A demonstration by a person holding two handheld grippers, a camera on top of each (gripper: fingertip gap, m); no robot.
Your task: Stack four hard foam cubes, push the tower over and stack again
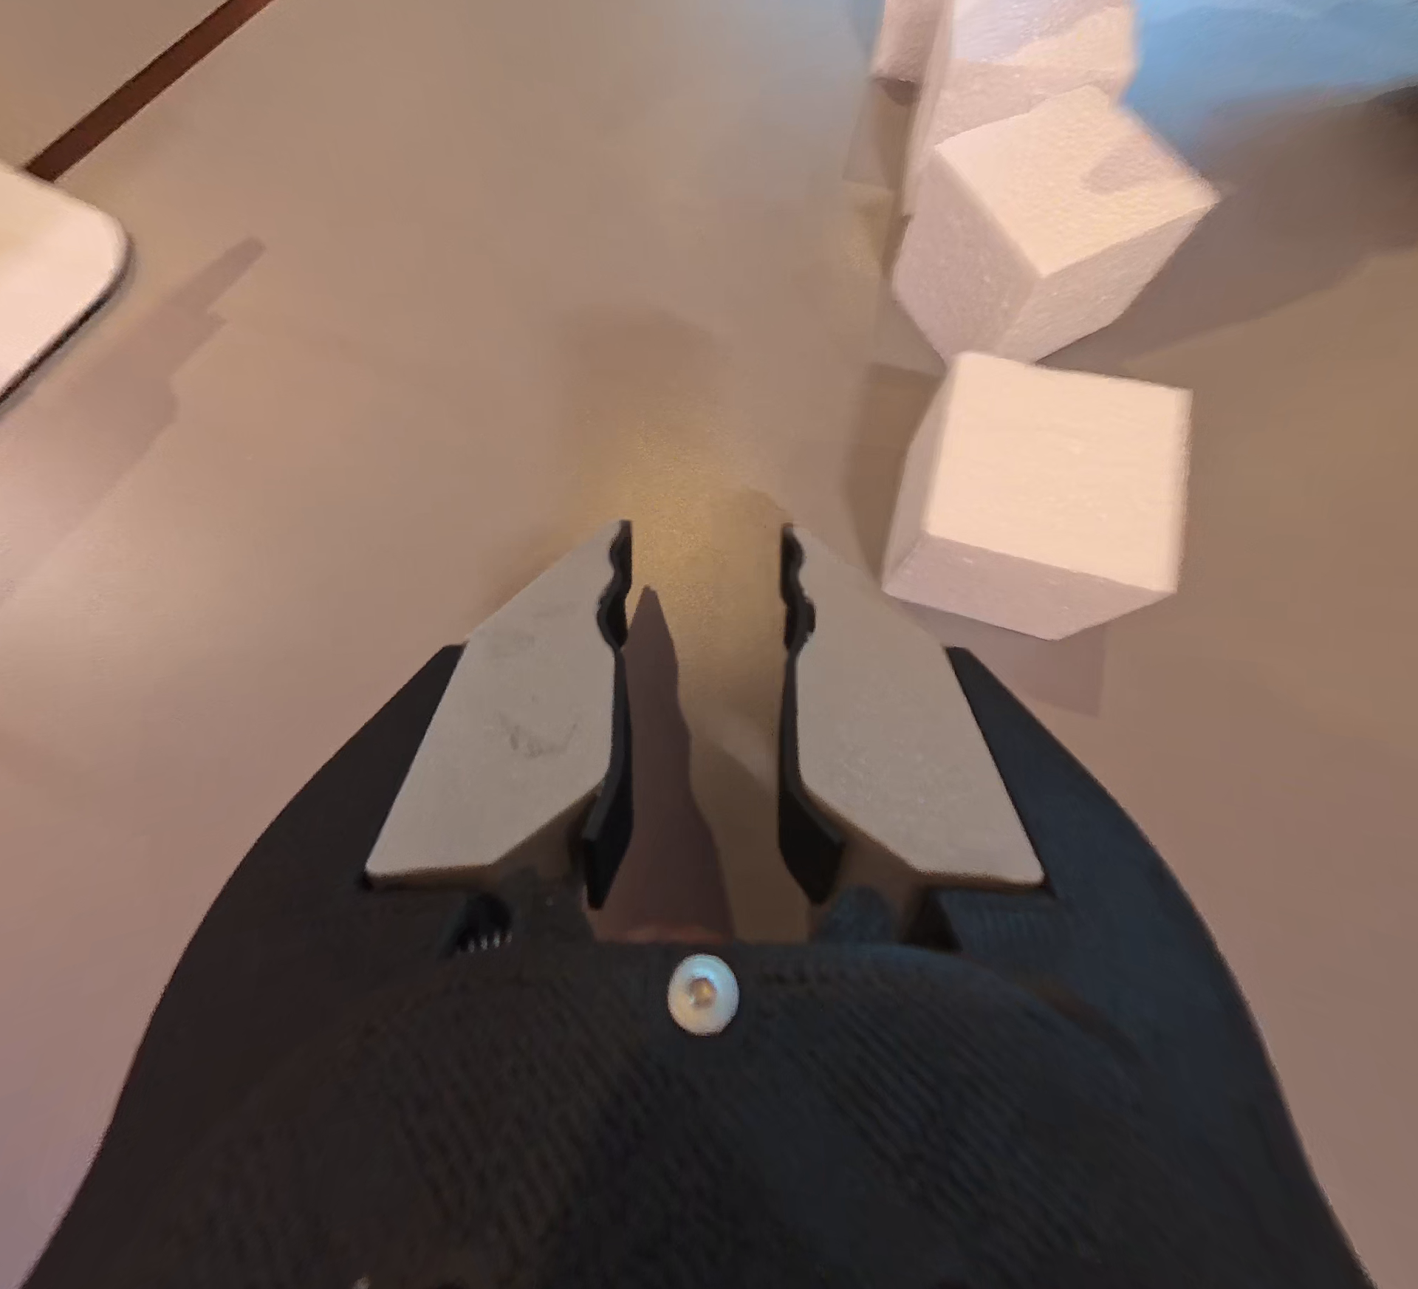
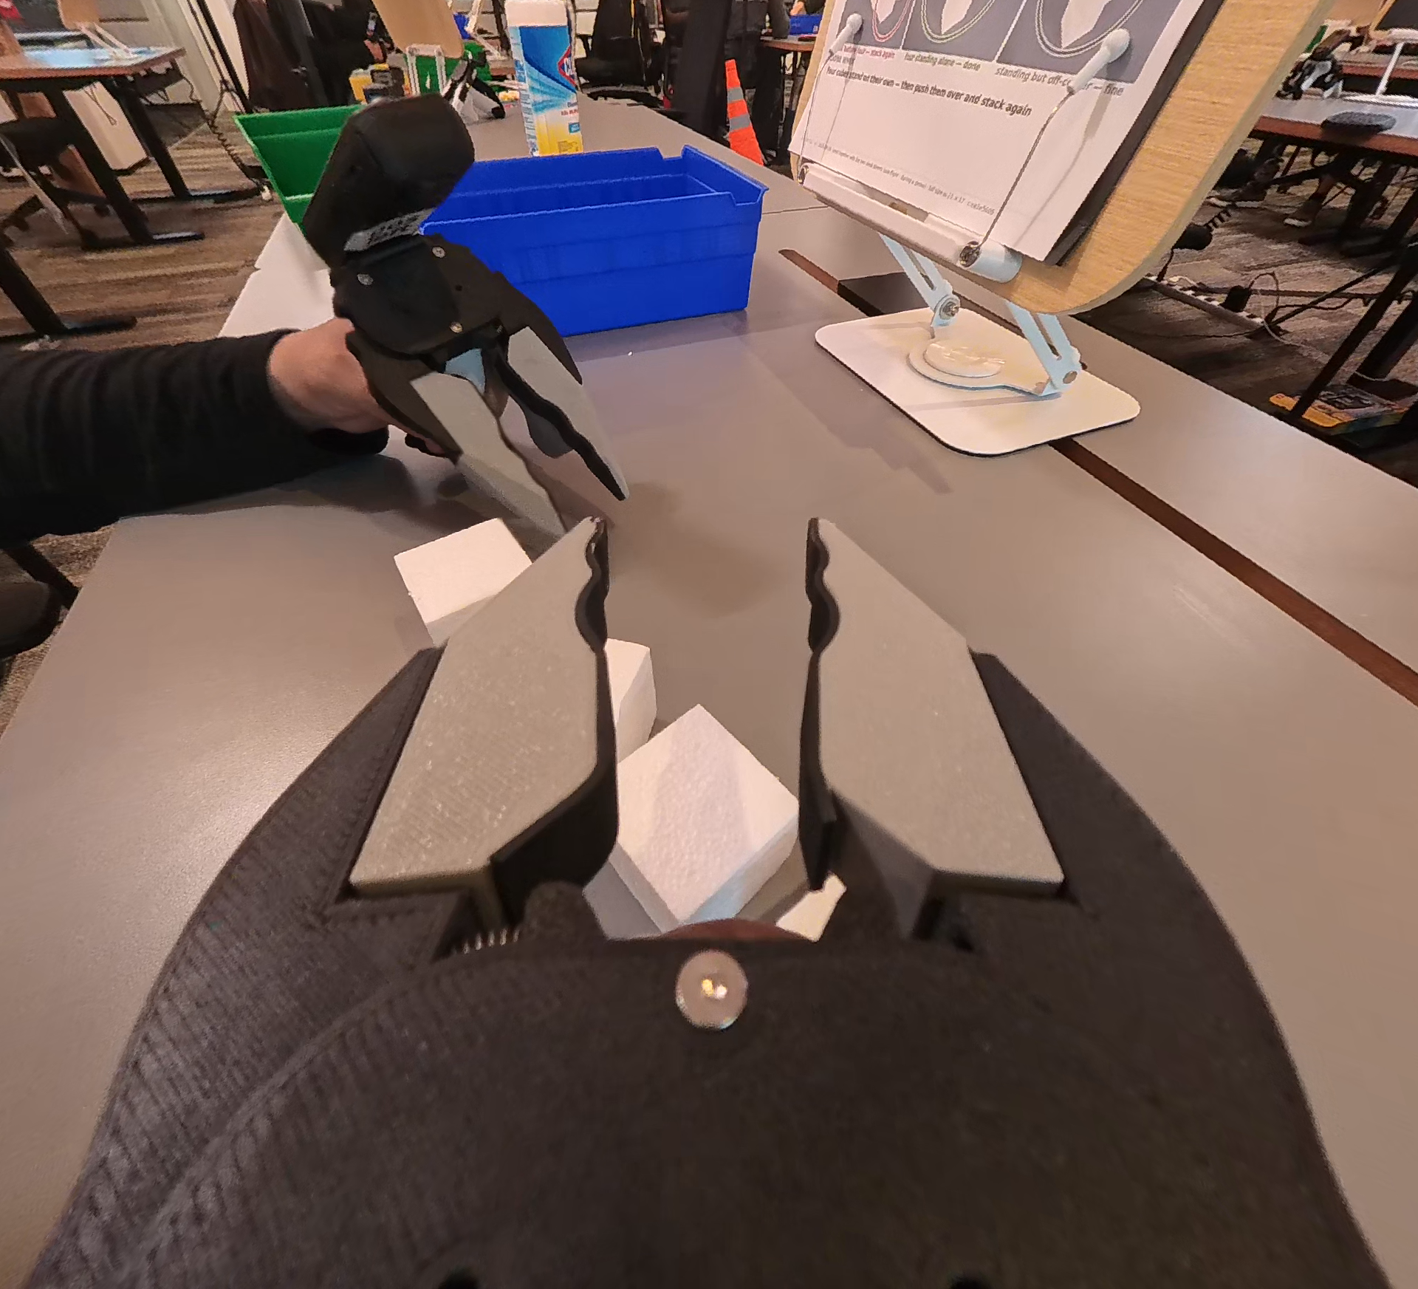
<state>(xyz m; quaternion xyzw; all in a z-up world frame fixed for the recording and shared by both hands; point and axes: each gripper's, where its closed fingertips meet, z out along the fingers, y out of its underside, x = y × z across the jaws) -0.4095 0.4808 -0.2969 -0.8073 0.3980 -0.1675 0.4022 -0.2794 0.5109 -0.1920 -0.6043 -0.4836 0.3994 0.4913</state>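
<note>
- Looking from the left side, the left hand-held gripper (image 1: 706,546) was held low over the bench (image 1: 460,254) with its jaws a little apart and nothing between them; a hand (image 2: 322,377) in a dark sleeve carried it.
- Behind it, a green bin (image 2: 284,155) and a blue bin (image 2: 614,239) stood near the far edge of the bench, well apart from the work.
- To the right of this hand-held gripper, four white foam cubes (image 1: 1036,492) lay in a loose row on the bench, not stacked; some leaned on each other, and the middle ones looked tilted and blurred.
- The right hand-held gripper (image 2: 706,538) was above the cubes, released and empty; one cube (image 2: 702,815) showed below, between its fingers, but it was not touching them.
- Further right, a white stand with a printed sheet (image 2: 997,62) stood on the bench, away from the cubes.
- I judged that the cubes were very light and stiff, with a grainy surface that gave good grip, but hard squeezing could dent them.
- It seemed best to take a cube on two opposite flat faces, near the middle, not on the corners, and to set it down softly, because such a light thing shifts easily.
</note>
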